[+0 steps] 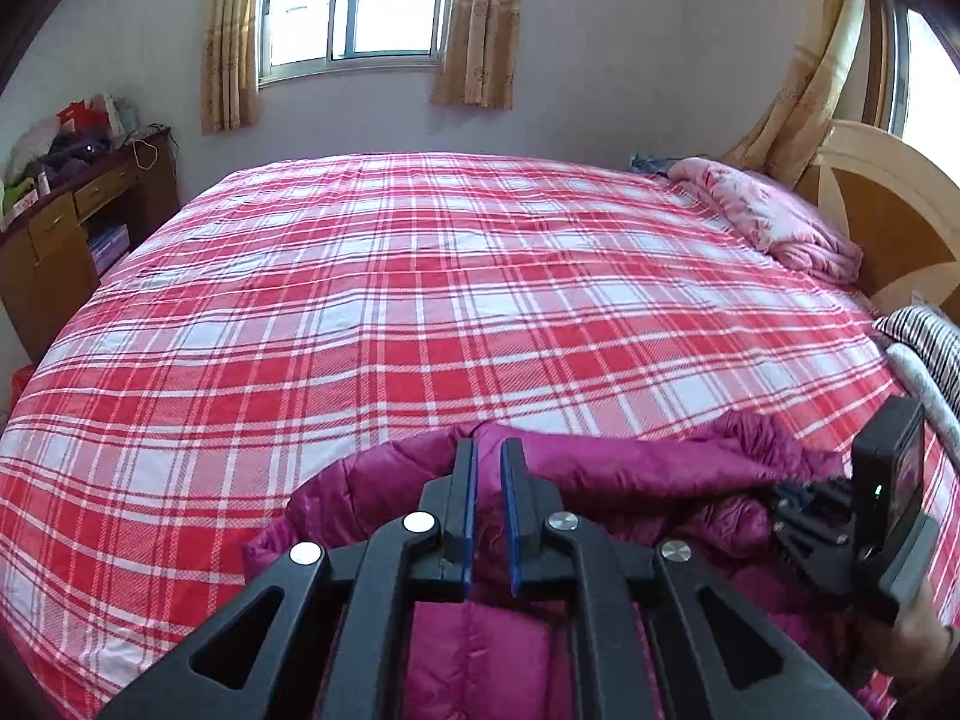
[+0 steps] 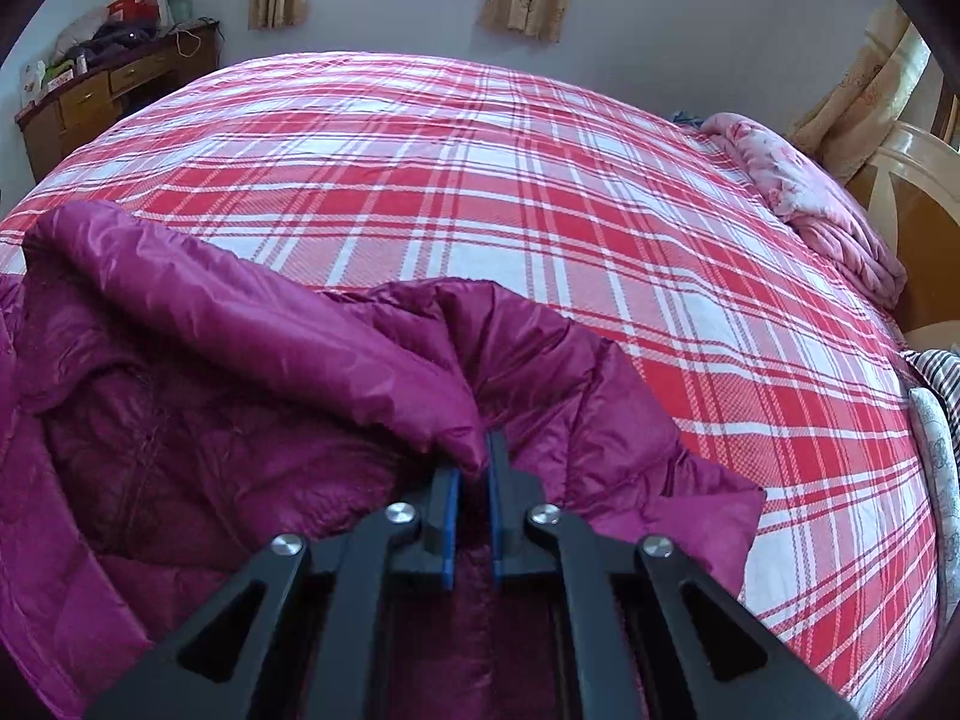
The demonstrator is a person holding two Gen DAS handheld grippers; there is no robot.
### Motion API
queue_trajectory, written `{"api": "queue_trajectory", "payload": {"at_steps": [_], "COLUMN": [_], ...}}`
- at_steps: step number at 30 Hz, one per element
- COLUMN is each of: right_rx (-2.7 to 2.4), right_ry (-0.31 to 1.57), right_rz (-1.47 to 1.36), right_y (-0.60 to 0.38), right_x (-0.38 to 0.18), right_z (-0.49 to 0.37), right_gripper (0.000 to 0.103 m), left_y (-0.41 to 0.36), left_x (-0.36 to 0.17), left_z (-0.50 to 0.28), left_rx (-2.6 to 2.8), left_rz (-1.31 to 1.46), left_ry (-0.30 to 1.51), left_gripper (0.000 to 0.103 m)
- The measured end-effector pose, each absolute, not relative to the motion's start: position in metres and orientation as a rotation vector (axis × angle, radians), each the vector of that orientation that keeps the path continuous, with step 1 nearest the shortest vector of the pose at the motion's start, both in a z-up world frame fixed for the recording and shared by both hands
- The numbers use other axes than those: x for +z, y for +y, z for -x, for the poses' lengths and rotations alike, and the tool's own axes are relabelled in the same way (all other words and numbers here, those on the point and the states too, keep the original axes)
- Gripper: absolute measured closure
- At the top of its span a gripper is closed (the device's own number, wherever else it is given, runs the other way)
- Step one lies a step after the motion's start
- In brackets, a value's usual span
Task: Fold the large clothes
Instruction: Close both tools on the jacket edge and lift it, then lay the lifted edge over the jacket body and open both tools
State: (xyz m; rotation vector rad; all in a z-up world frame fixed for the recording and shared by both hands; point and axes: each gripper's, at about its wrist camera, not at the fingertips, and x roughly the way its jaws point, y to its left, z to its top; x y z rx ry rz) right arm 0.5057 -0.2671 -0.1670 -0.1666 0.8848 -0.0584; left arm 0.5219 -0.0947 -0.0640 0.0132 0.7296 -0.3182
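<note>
A magenta puffer jacket (image 1: 630, 468) lies bunched at the near edge of a bed with a red and white plaid sheet (image 1: 420, 300). My left gripper (image 1: 487, 450) is shut on a fold of the jacket's edge, with fabric between its blue pads. In the right wrist view the jacket (image 2: 240, 348) fills the lower left. My right gripper (image 2: 480, 450) is shut on a rolled fold of it. The right gripper's body also shows in the left wrist view (image 1: 864, 516) at the right edge.
A pink floral quilt (image 1: 774, 216) lies at the bed's far right by the wooden headboard (image 1: 888, 204). Striped and grey fabric (image 1: 930, 348) sits at the right edge. A cluttered wooden desk (image 1: 72, 216) stands left of the bed, below a curtained window (image 1: 360, 6).
</note>
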Motion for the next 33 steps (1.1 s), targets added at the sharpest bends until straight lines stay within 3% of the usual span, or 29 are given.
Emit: {"api": "queue_trajectory", "payload": {"at_steps": [2,3,4,12,15,17,20,21,26,33], "right_rx": [-0.059,-0.059,-0.059,-0.029,0.001,0.001,-0.020,-0.016,0.016,0.015], "right_ry": [0.870,0.862,0.859,0.853,0.849,0.827,0.730,0.703,0.681,0.829], "right_rz": [0.159,0.158,0.159,0.115,0.094,0.071,0.026,0.011,-0.059,-0.043], "right_y": [-0.268,-0.268,-0.268,-0.274,-0.276,-0.278,-0.281,-0.280,-0.264,-0.253], "right_x": [-0.170,-0.172,-0.173,-0.173,-0.167,-0.157,-0.130,-0.121,-0.095,-0.147], "right_z": [-0.504,-0.503,-0.503,-0.503,-0.498,-0.489,-0.469,-0.467,-0.487,-0.521], "right_gripper": [0.094,0.094,0.094,0.093,0.088,0.070,0.050,0.048,0.047,0.049], "left_y": [-0.106,-0.113,-0.120,-0.149,-0.143,-0.138,-0.138,-0.139,-0.144,-0.146], "left_x": [-0.063,-0.066,-0.070,-0.129,-0.160,-0.166,-0.166,-0.166,-0.157,-0.117], "left_z": [-0.534,-0.540,-0.544,-0.555,-0.561,-0.562,-0.559,-0.559,-0.553,-0.541], "left_rx": [-0.313,-0.318,-0.308,-0.240,-0.210,-0.215,-0.221,-0.220,-0.201,-0.229], "left_rz": [-0.009,-0.006,-0.021,-0.128,-0.135,-0.103,-0.102,-0.108,-0.140,-0.109], "left_ry": [0.744,0.756,0.761,0.836,0.919,0.929,0.922,0.921,0.879,0.732], "left_gripper": [0.069,0.039,0.023,0.022,0.022,0.022,0.022,0.022,0.022,0.022]}}
